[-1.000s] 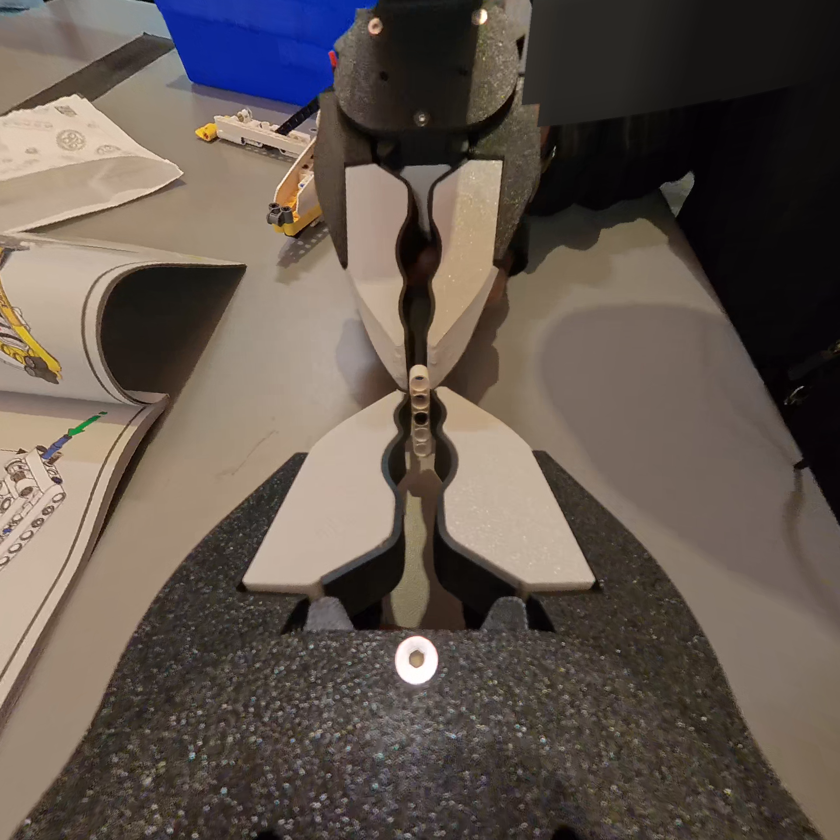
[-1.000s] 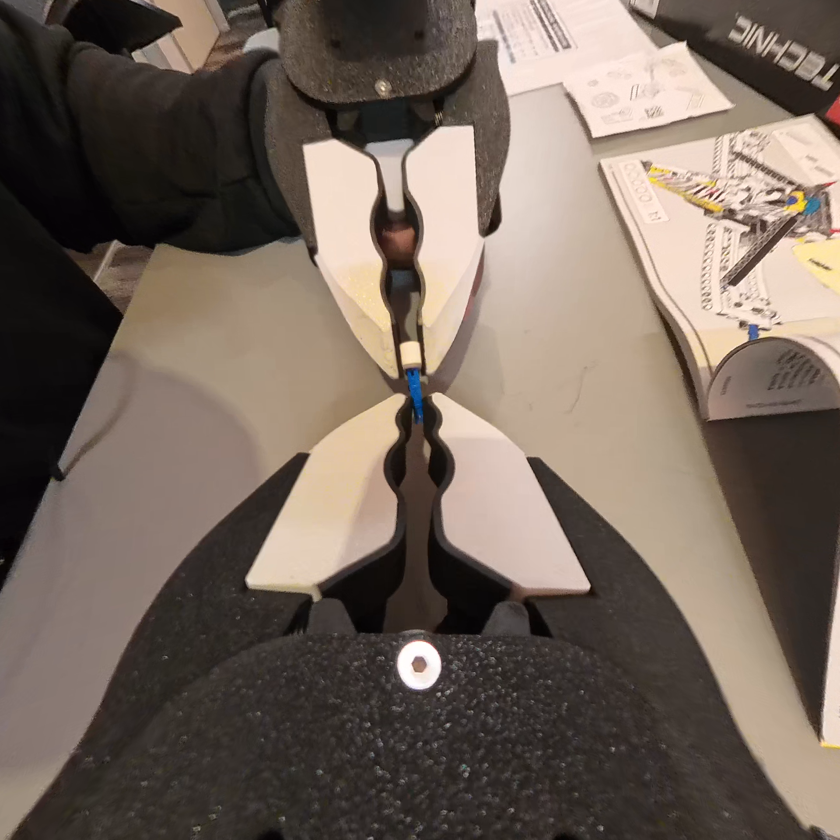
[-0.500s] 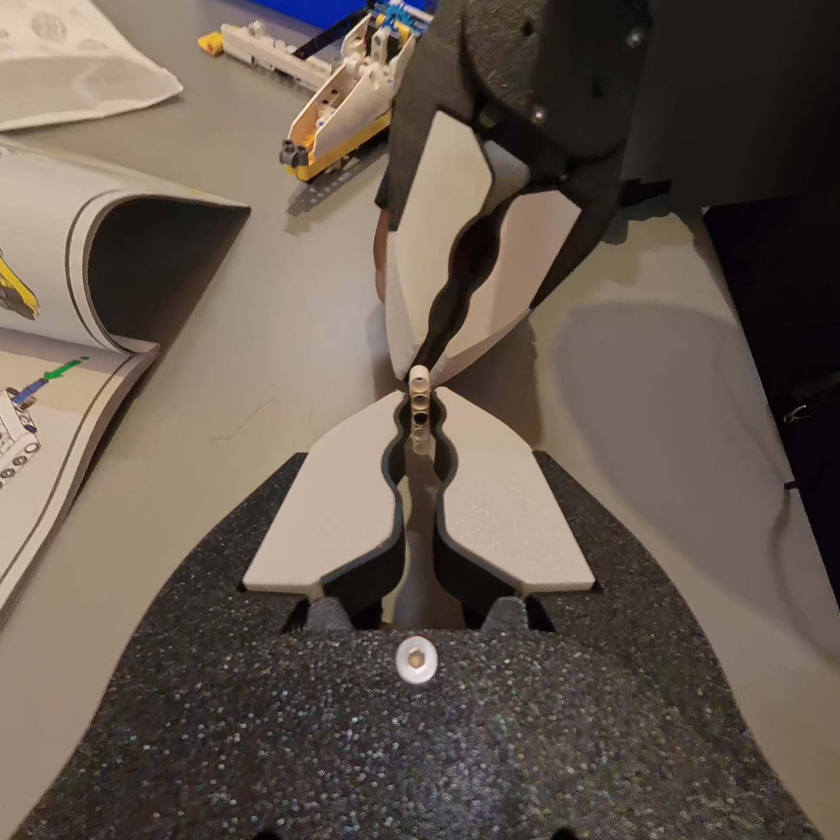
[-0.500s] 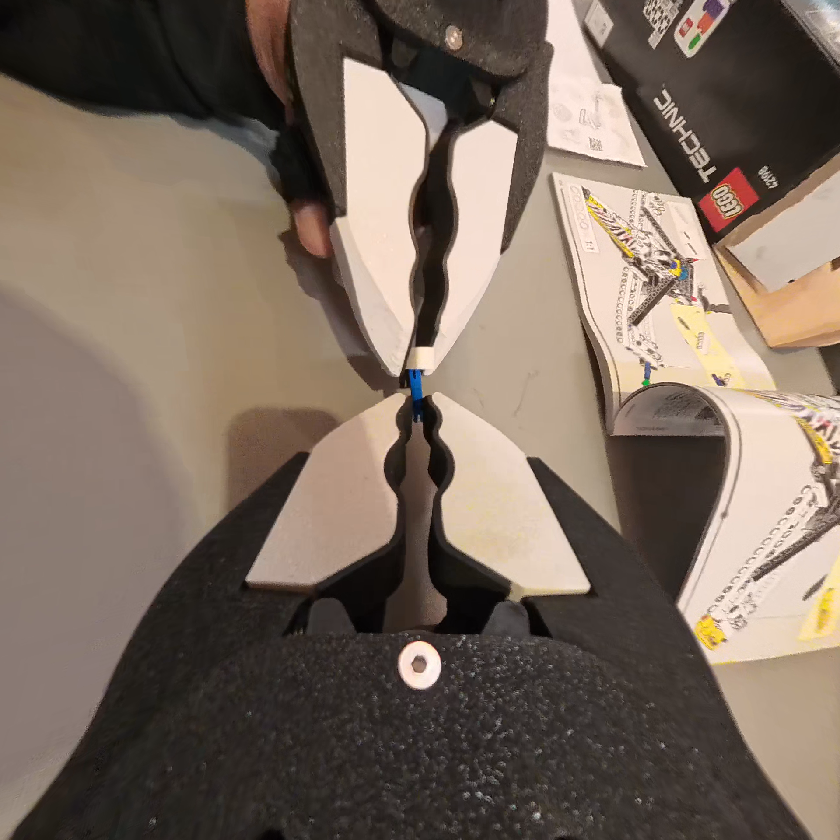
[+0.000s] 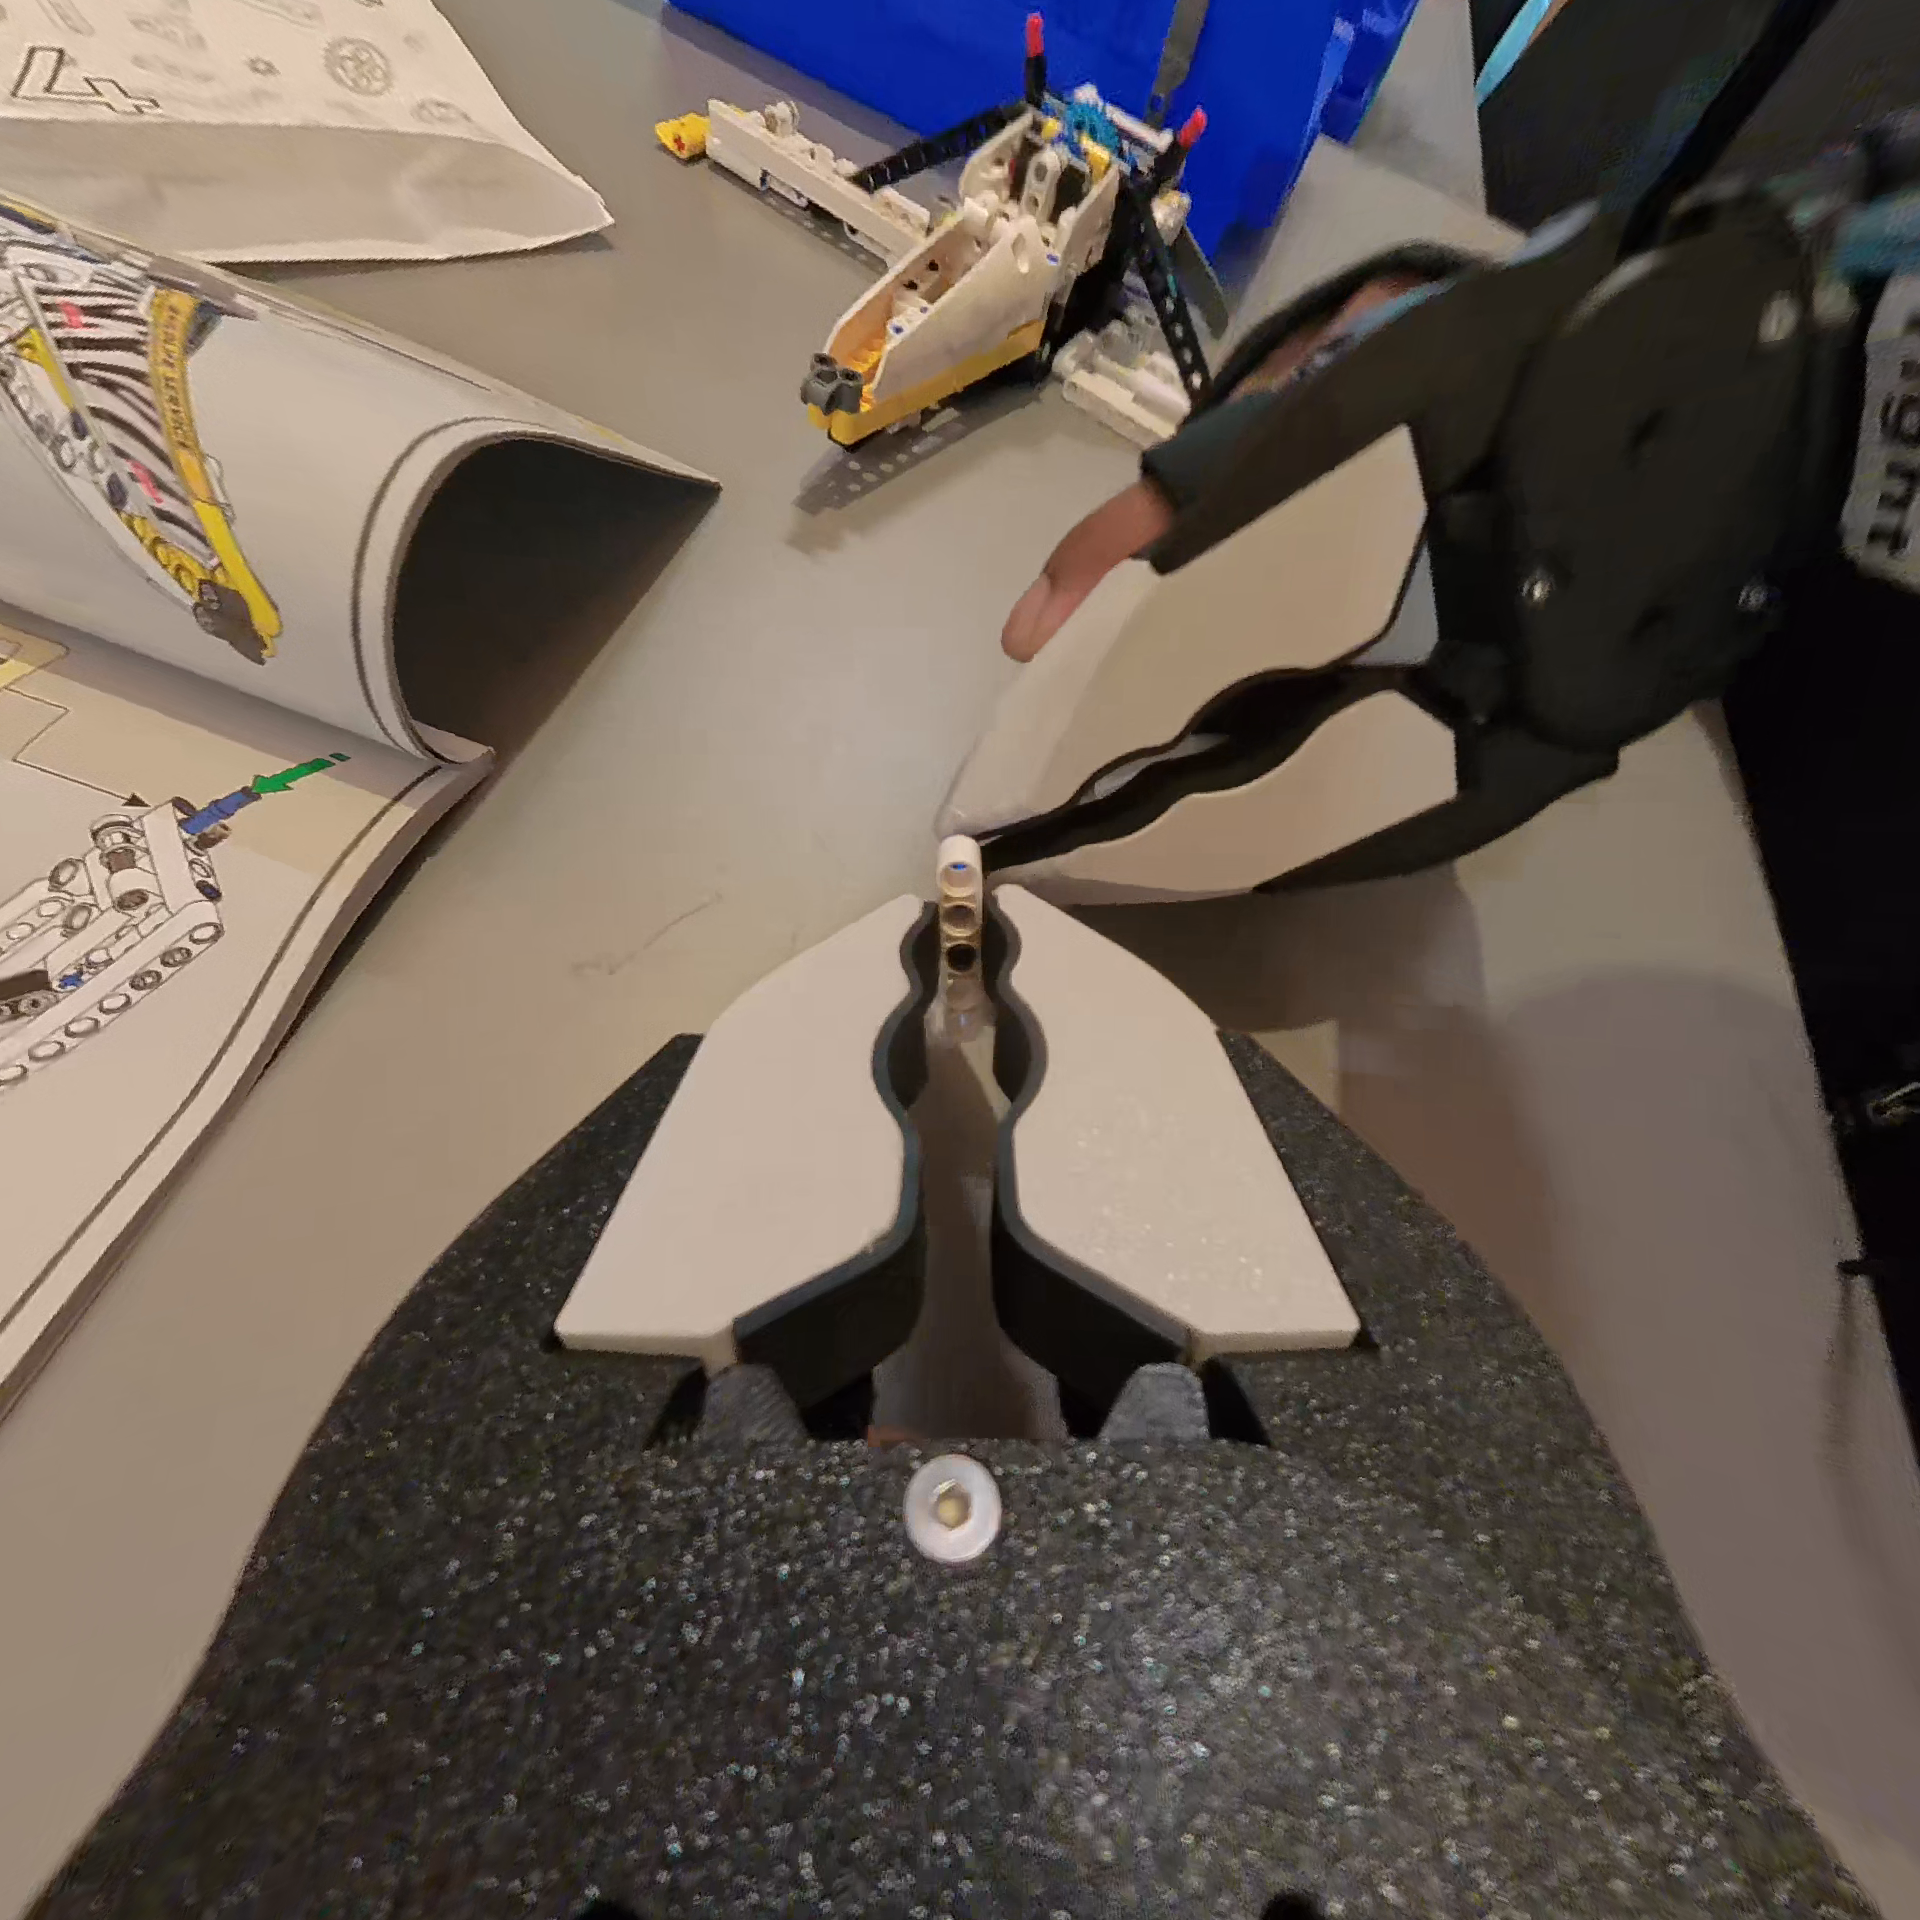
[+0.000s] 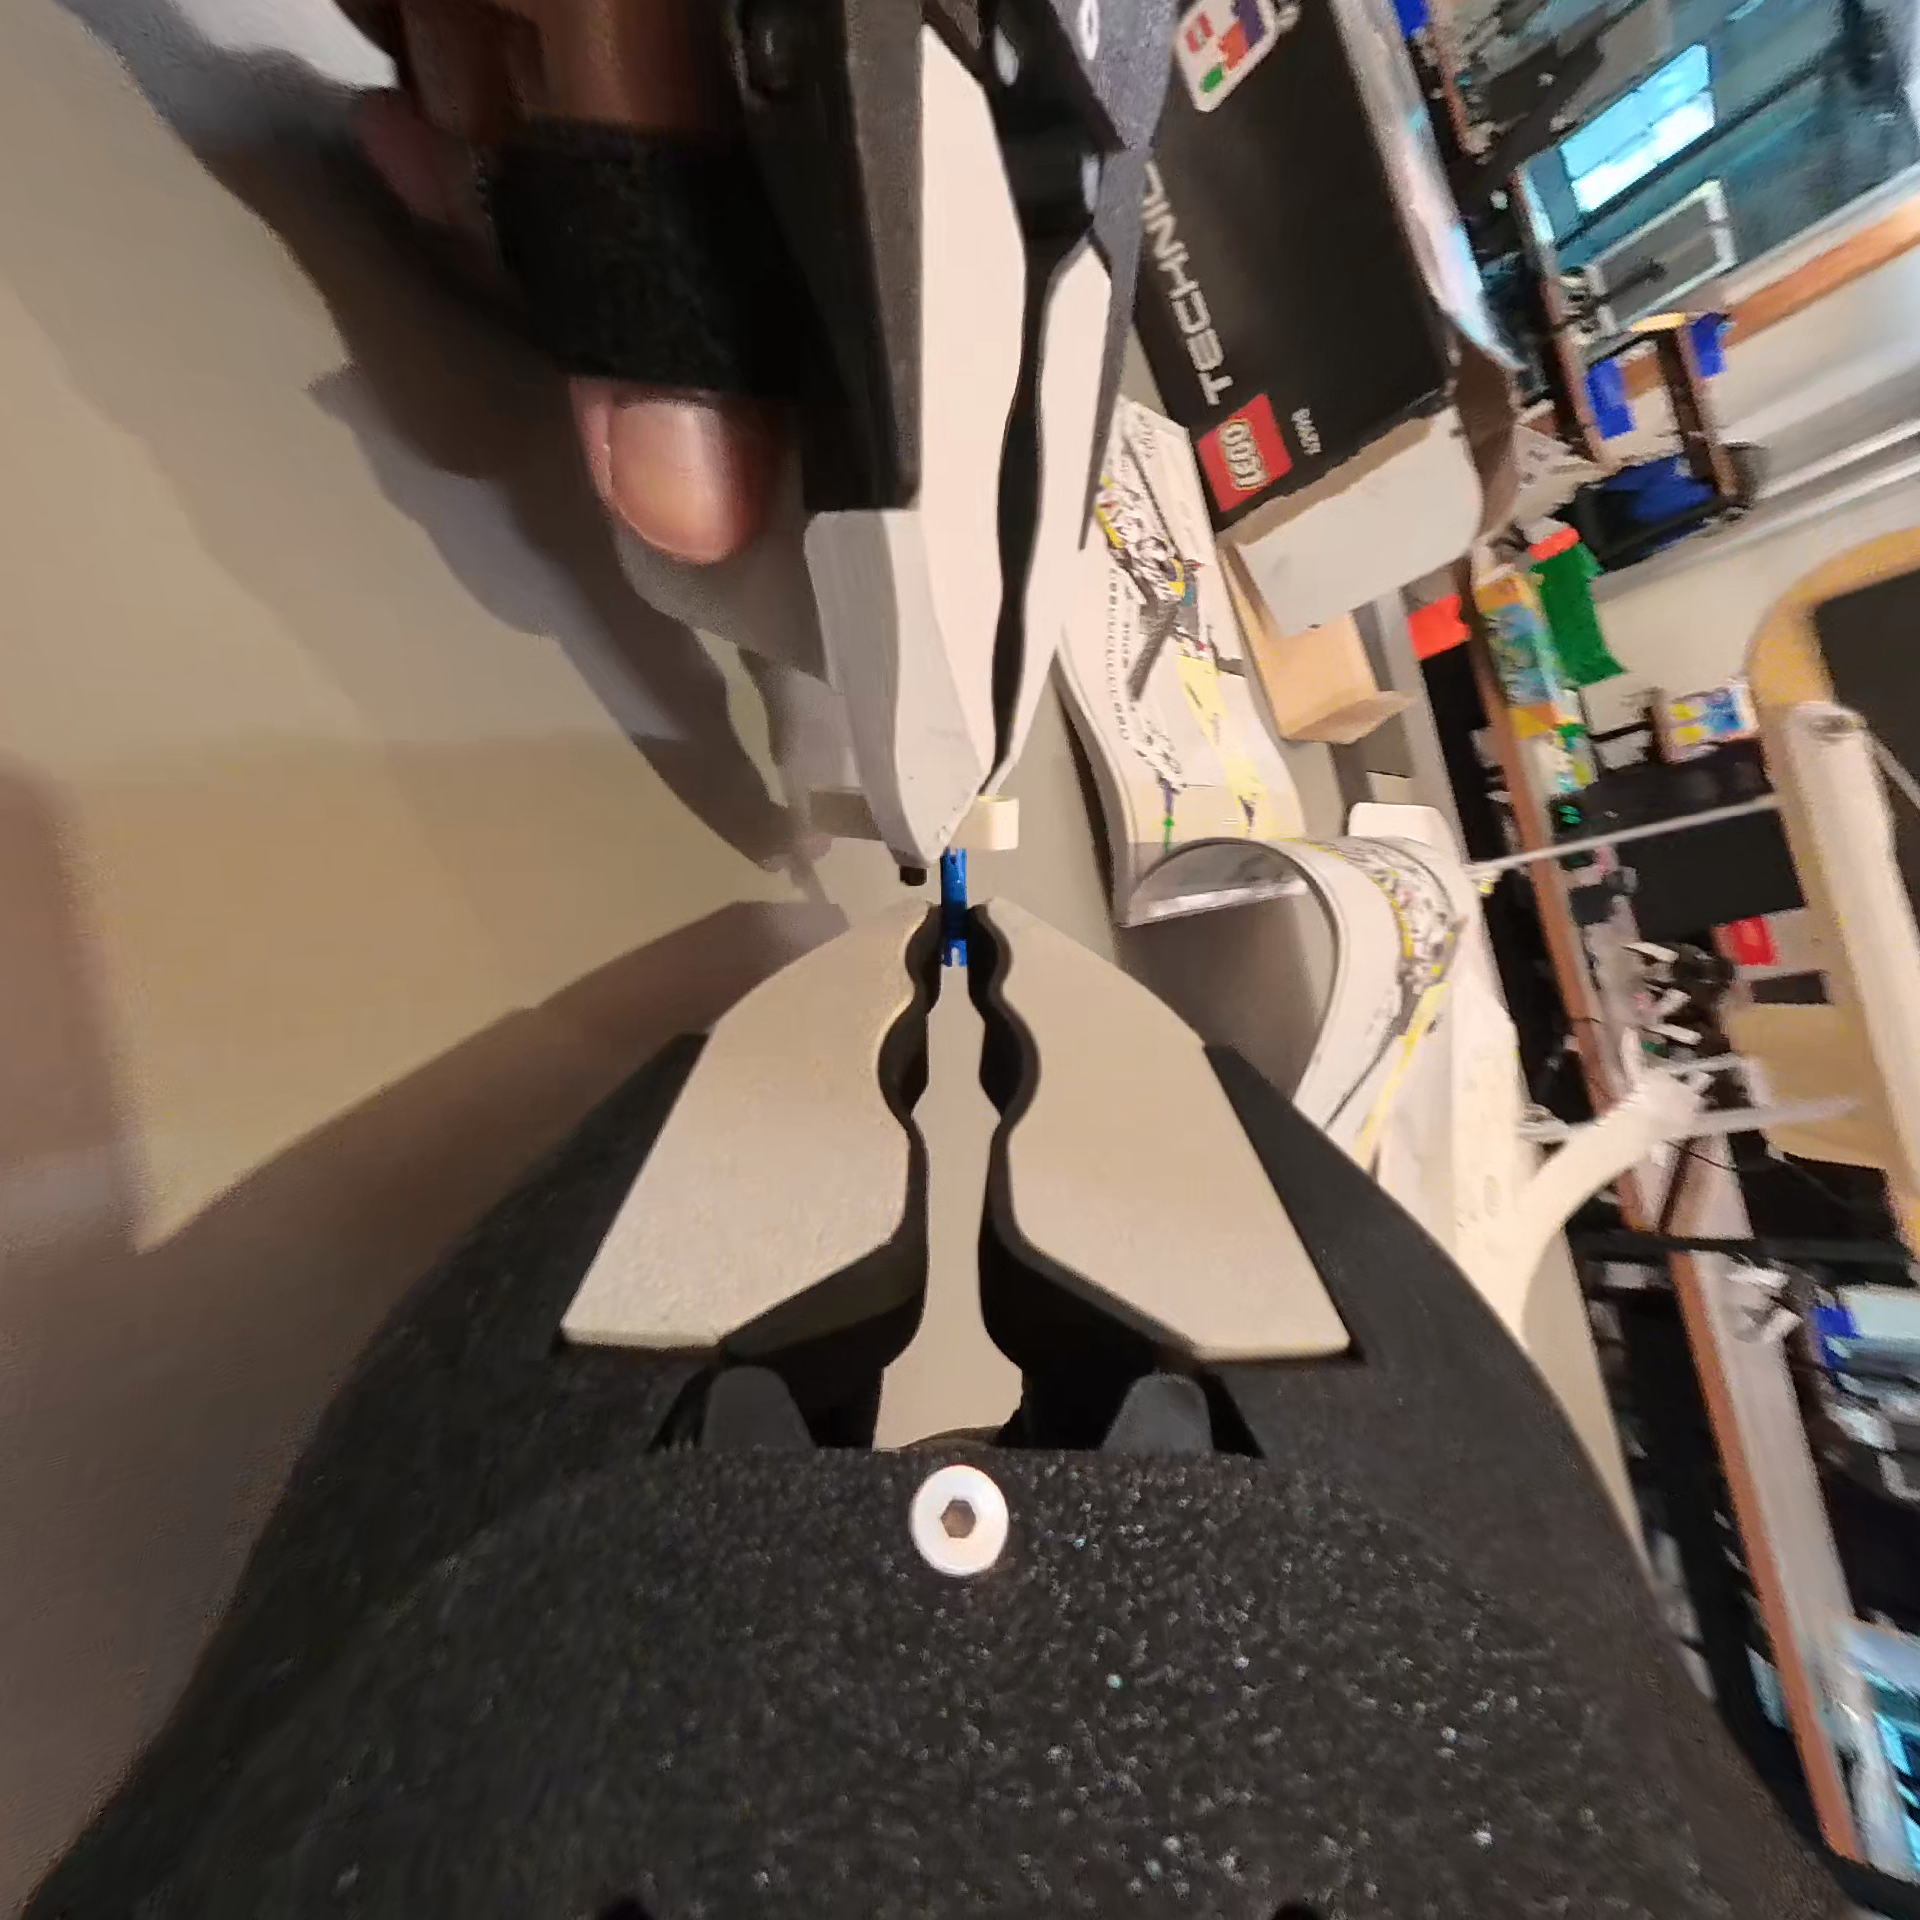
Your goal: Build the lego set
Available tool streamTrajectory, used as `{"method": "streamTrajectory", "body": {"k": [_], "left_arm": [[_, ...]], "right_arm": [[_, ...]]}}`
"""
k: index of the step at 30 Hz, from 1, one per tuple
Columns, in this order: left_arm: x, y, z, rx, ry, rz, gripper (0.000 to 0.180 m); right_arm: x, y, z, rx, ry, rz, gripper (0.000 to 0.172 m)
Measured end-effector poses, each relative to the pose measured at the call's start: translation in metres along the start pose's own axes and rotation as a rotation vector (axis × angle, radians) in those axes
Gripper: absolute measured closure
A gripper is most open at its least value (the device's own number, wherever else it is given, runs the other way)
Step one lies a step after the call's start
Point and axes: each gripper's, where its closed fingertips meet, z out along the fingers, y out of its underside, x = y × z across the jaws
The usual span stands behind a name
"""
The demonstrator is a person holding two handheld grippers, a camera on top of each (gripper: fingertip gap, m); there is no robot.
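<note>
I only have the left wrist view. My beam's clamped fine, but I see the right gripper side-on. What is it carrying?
Observer: The right gripper is shut on a small blue pin.
Operator: Where is the pin against my beam?
Observer: Its tip is right at the end of the white beam held by the left gripper.
Operator: Anything behind that I can't see?
Observer: A black box lies beyond the open instruction booklet.

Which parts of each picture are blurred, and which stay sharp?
Left wrist view: the other hand-held gripper at the right is smeared; the pale beam and booklet are sharp. Right wrist view: the room's right edge is blurred; the blue pin is clear.
</note>
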Motion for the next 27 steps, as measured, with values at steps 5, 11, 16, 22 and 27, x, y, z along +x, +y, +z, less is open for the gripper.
{"method": "streamTrajectory", "body": {"k": [5,11,16,22,27], "left_arm": [[0.000,-0.015,-0.005,0.110,0.052,-0.144,0.173],[0.005,-0.016,-0.007,0.126,0.093,-0.136,0.173],[0.011,-0.013,-0.005,0.095,0.105,-0.057,0.174],[0.012,-0.010,-0.001,0.072,0.083,-0.021,0.173],[0.013,-0.009,-0.001,0.064,0.092,-0.022,0.173]], "right_arm": [[0.011,-0.006,-0.003,-0.039,0.145,-0.059,0.168],[0.012,-0.010,-0.006,-0.019,0.167,-0.155,0.168],[0.008,-0.009,-0.009,0.014,0.123,-0.182,0.168],[0.004,-0.006,-0.009,-0.005,0.096,-0.174,0.168],[0.003,-0.006,-0.011,-0.025,0.120,-0.230,0.168]]}}
